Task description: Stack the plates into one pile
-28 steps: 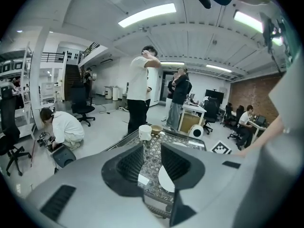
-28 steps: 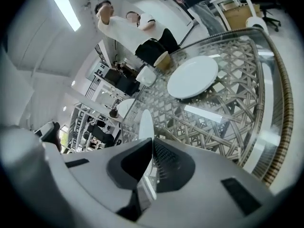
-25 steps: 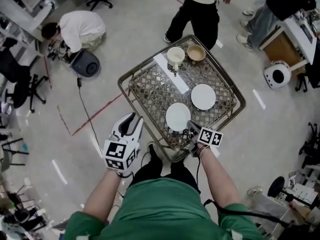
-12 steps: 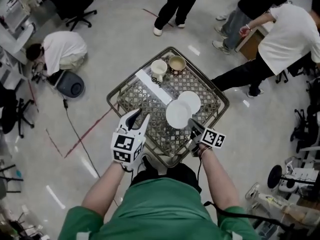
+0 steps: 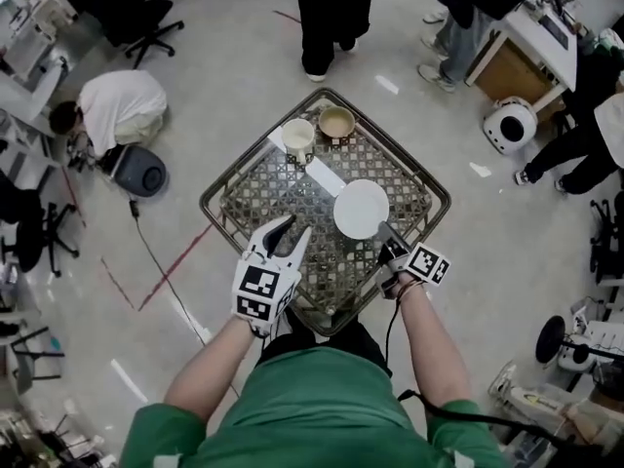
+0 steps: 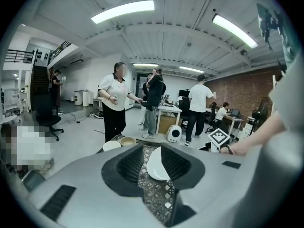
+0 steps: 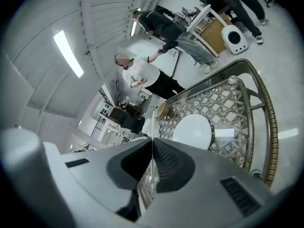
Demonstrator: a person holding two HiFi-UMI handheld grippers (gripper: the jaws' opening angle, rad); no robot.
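In the head view a white plate [image 5: 361,209] hangs over the lattice table [image 5: 226,175], and my right gripper [image 5: 385,232] is shut on its near rim. It covers the second plate from above. The right gripper view shows the held plate edge-on as a thin white line [image 7: 152,127] between the closed jaws of that gripper [image 7: 152,145], with the other white plate [image 7: 192,132] lying flat on the lattice beyond. My left gripper [image 5: 285,235] is open over the table's near left part, holding nothing. In the left gripper view that gripper [image 6: 151,163] frames the distant plate [image 6: 156,165].
A white cup [image 5: 298,136] and a tan bowl [image 5: 336,122] stand at the table's far corner, with a white strip [image 5: 322,175] lying beside them. People stand behind the table [image 5: 331,8], and one crouches on the floor at left [image 5: 117,105].
My right gripper lifted the near plate and carried it away from me, over the second plate, which it now covers. My left gripper moved right, from off the table's edge to over the lattice.
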